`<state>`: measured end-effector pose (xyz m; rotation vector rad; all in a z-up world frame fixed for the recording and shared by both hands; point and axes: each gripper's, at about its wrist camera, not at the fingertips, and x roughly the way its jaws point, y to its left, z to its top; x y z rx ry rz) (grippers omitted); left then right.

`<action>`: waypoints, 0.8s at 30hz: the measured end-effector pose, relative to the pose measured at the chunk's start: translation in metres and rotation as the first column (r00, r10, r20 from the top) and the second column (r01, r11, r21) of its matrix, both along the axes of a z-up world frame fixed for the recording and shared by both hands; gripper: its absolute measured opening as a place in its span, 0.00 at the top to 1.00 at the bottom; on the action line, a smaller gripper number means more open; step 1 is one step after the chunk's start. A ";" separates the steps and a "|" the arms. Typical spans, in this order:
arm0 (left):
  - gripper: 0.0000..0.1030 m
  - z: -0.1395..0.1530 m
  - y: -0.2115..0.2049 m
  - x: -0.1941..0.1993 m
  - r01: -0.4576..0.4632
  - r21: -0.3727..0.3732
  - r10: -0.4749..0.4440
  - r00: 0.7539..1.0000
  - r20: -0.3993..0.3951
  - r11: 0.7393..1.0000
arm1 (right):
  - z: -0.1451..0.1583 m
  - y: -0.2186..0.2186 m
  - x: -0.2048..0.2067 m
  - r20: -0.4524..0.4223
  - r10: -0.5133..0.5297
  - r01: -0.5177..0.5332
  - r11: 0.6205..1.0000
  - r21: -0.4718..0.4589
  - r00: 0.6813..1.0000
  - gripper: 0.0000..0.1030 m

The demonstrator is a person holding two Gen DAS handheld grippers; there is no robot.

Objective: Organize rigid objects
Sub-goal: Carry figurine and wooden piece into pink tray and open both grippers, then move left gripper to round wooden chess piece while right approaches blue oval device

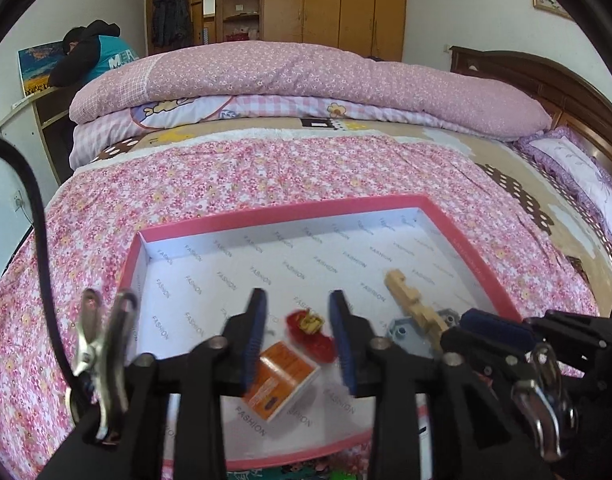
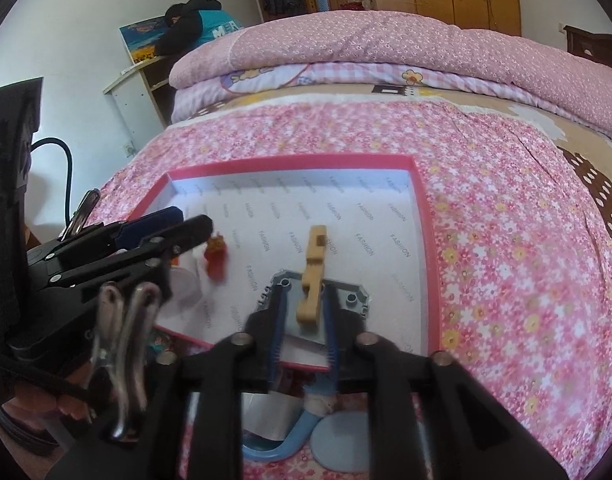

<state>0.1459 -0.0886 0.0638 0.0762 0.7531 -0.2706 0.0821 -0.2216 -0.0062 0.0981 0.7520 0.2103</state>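
A pink-rimmed shallow box [image 1: 282,213] [image 2: 422,200] with white FASHION lining lies on the bed. Inside are an orange-and-white carton [image 1: 280,380], a red toy [image 1: 312,332] [image 2: 216,258], a grey plate [image 1: 410,334] [image 2: 350,294] and a wooden notched block [image 1: 412,300] [image 2: 312,276]. My left gripper [image 1: 298,308] is open above the carton and red toy, empty. My right gripper [image 2: 306,312] has its blue pads on both sides of the wooden block's near end, over the grey plate. It also shows at the right of the left wrist view [image 1: 494,328].
The box sits on a pink floral quilt [image 2: 506,240]. Folded pink bedding [image 1: 306,80] is piled behind. A blue curved object [image 2: 282,440] and a grey disc [image 2: 342,444] lie in front of the box. A wooden headboard [image 1: 566,92] is at right.
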 end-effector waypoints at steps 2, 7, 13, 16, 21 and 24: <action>0.58 0.000 -0.001 -0.001 -0.004 0.009 0.004 1.000 0.005 1.000 | 0.002 0.000 -0.001 0.009 0.002 -0.002 1.000 -0.001 1.000 0.72; 0.57 0.002 -0.002 -0.004 -0.010 0.037 0.010 1.000 0.007 0.999 | 0.005 0.003 -0.004 0.018 -0.001 0.002 1.000 -0.006 1.000 0.62; 0.57 0.009 0.005 -0.013 -0.023 0.028 0.024 1.000 -0.001 0.999 | 0.008 0.005 -0.010 0.020 0.003 -0.003 1.000 0.016 1.000 0.58; 0.57 0.015 0.010 -0.020 -0.022 0.027 0.022 1.000 -0.003 0.999 | 0.010 0.007 -0.016 0.017 0.006 -0.007 1.000 0.025 1.000 0.58; 0.57 0.022 0.020 -0.038 -0.022 0.038 0.021 1.000 0.009 0.999 | 0.015 0.008 -0.031 0.023 0.008 -0.009 0.999 0.032 1.000 0.57; 0.57 0.024 0.025 -0.050 -0.014 0.035 0.014 1.000 0.003 0.999 | 0.018 0.009 -0.044 0.026 0.011 -0.012 0.999 0.036 1.000 0.57</action>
